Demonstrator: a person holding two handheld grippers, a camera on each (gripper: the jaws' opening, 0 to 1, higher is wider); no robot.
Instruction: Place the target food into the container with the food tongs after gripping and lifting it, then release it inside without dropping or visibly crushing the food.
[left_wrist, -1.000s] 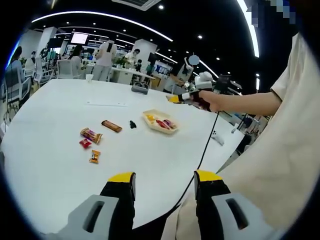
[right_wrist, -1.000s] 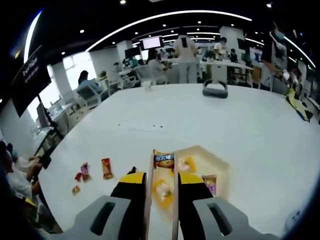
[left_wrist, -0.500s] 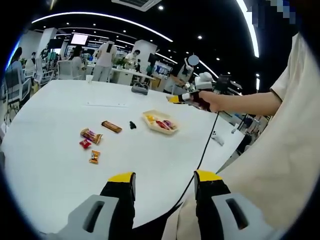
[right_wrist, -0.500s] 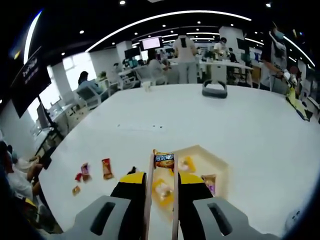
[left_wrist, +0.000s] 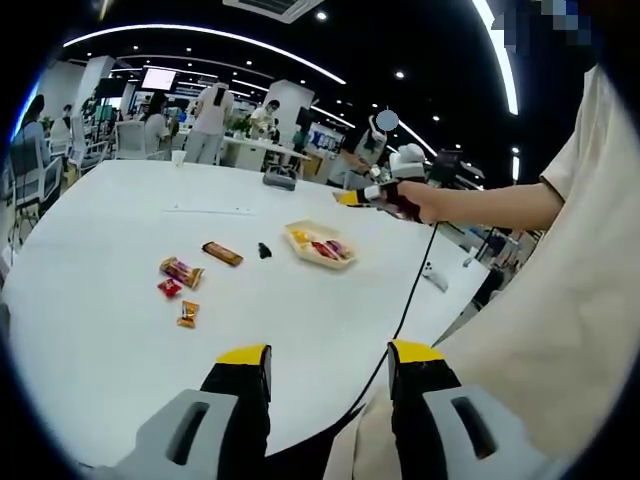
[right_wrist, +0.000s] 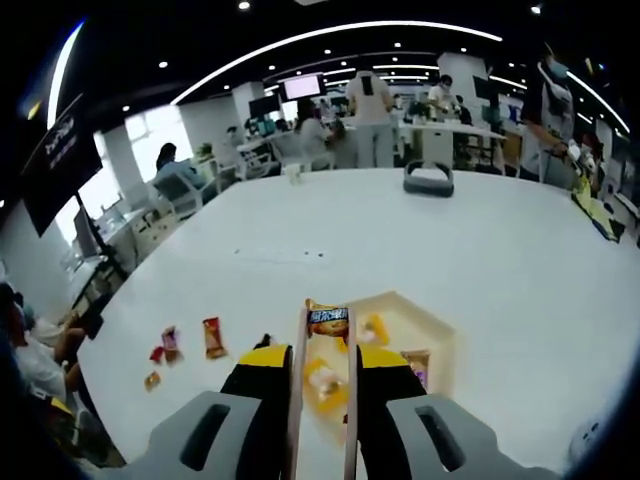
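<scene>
Right gripper view: we see our right gripper (right_wrist: 320, 365) clamping tongs (right_wrist: 320, 400), which pinch a snack packet (right_wrist: 327, 320) above the tray (right_wrist: 440, 330). Left gripper (left_wrist: 328, 358) gapes wide, holding nothing, over the white table (left_wrist: 120, 330).

White round table (left_wrist: 120, 330) carries a cream tray (left_wrist: 320, 244) near its far-right edge, four wrapped snacks (left_wrist: 182, 270) mid-table, a small black clip (left_wrist: 264, 249) between them.
</scene>
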